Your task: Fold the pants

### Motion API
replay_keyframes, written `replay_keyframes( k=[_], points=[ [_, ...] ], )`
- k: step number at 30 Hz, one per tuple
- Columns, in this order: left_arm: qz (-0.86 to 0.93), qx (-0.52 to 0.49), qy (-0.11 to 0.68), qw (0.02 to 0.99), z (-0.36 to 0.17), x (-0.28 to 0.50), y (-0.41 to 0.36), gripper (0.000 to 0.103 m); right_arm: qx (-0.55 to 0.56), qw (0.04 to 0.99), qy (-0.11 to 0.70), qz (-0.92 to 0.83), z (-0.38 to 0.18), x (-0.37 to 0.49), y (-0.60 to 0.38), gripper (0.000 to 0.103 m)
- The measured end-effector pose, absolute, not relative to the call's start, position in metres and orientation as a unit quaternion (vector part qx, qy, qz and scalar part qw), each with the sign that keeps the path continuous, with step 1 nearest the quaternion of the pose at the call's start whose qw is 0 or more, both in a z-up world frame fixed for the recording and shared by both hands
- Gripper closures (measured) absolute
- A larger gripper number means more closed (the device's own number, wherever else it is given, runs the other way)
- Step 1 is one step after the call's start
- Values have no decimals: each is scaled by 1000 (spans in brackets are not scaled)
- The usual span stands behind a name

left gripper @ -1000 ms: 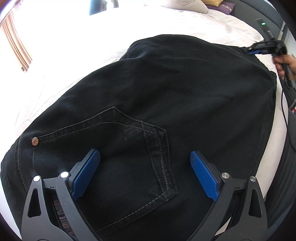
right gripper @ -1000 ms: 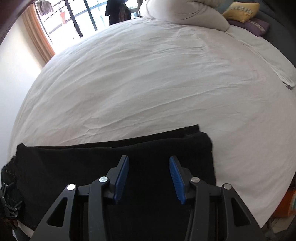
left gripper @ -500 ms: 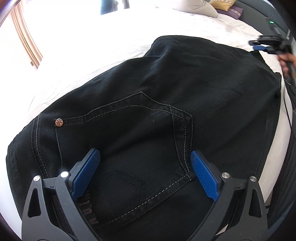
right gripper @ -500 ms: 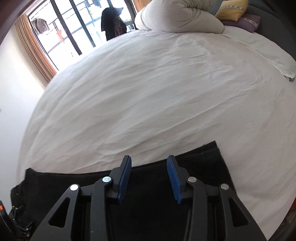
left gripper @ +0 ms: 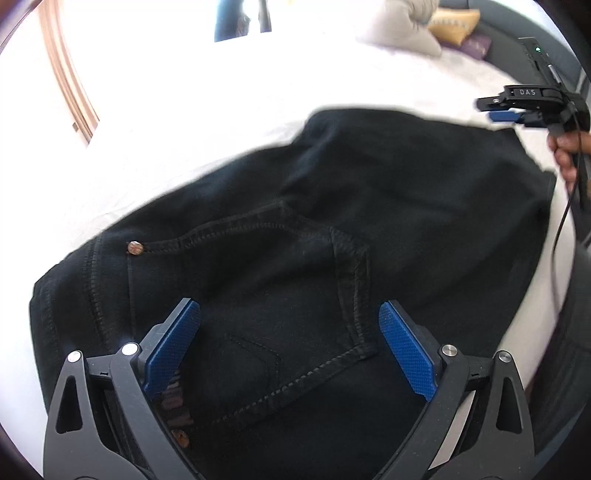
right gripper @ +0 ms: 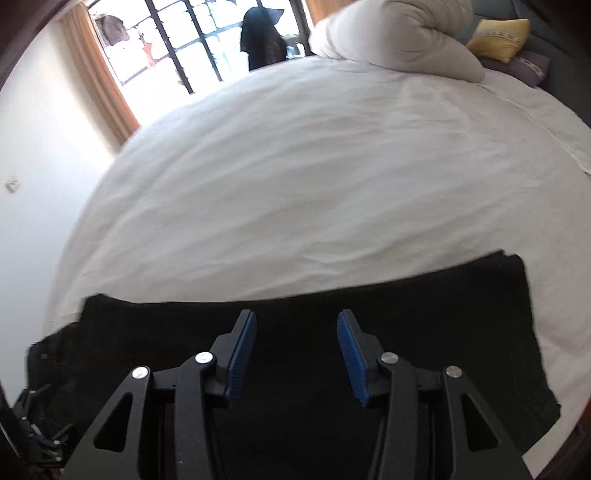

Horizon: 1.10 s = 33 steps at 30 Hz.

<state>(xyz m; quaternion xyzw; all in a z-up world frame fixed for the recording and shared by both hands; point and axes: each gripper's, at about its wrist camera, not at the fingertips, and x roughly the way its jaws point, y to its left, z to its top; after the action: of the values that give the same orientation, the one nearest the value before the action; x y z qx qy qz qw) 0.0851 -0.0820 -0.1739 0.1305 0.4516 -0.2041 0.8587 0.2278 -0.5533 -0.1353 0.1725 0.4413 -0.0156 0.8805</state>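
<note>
Black jeans (left gripper: pixel 332 229) lie folded on a white bed (left gripper: pixel 221 122), back pocket and a copper rivet (left gripper: pixel 134 247) facing up. My left gripper (left gripper: pixel 290 321) hovers wide open over the waist and pocket end, nothing between its blue pads. In the right wrist view the folded jeans (right gripper: pixel 443 325) stretch across the near edge of the bed. Over their middle my right gripper (right gripper: pixel 295 325) has its jaws opening, nothing pinched between them. The same gripper (left gripper: pixel 504 110) shows at the far right of the left wrist view, above the jeans' leg end, with a hand (left gripper: pixel 567 155) on its handle.
White sheet (right gripper: pixel 314 177) spreads beyond the jeans. A rolled white duvet (right gripper: pixel 399 37), a yellow cushion (right gripper: pixel 498 35) and a purple one (right gripper: pixel 530 66) sit at the head. A barred window (right gripper: pixel 192 40) with curtains is behind. A black cable (left gripper: pixel 557 236) hangs at the right.
My right gripper drew back along the jeans toward their middle and its jaws widened. My left gripper pulled back slightly, showing more of the waist end. The jeans stayed flat.
</note>
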Motion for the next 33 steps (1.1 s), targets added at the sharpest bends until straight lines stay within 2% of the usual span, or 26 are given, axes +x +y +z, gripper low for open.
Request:
replay_keyframes(
  k=[2,5,7,9,11,13,15,16,17,19,21,23,25,26,27,28,30,32,33],
  points=[
    [-191,121,444,867,-168,83,-74,4,176,875,446,68,-127,236,-507,40],
    [-158,107,451,872,-172,88,-51,4,126,853,479,166,-130,261,-428,40],
    [-139,88,457,874,-174,90,-33,4,133,833,493,213,-137,279,-390,40],
    [-135,63,465,873,-180,91,-15,4,167,799,513,267,-155,300,-361,40],
    [-135,61,465,873,-184,89,-7,4,171,791,532,249,-177,321,-349,41],
    [-129,62,466,873,-188,88,-3,4,209,800,507,241,-188,342,-363,50],
    [-134,54,465,874,-190,87,1,4,238,808,500,202,-193,353,-383,85],
    [-135,55,464,874,-190,86,2,4,247,809,504,174,-193,358,-394,91],
    [-134,56,462,875,-190,86,4,4,249,811,507,152,-189,359,-403,89],
    [-133,53,458,878,-189,87,4,4,236,822,503,126,-170,346,-414,69],
    [-129,51,453,881,-188,83,6,4,255,824,479,164,-153,318,-421,36],
    [-124,56,455,880,-190,84,5,4,265,818,474,189,-150,279,-422,26],
    [-121,55,456,880,-192,86,3,3,260,807,491,201,-167,244,-427,26],
    [-123,56,456,880,-193,87,2,3,260,804,501,188,-181,221,-433,29],
    [-125,60,455,880,-193,92,3,2,284,802,491,188,-193,204,-446,49],
    [-127,64,452,880,-192,91,0,2,319,799,472,191,-201,193,-469,57],
    [-130,65,452,880,-193,90,-2,2,366,795,459,155,-213,174,-523,86],
    [-123,71,454,880,-191,90,-7,2,391,802,442,96,-223,159,-579,103],
    [-115,75,455,880,-188,89,-9,2,415,799,431,63,-225,150,-607,103]
  ],
)
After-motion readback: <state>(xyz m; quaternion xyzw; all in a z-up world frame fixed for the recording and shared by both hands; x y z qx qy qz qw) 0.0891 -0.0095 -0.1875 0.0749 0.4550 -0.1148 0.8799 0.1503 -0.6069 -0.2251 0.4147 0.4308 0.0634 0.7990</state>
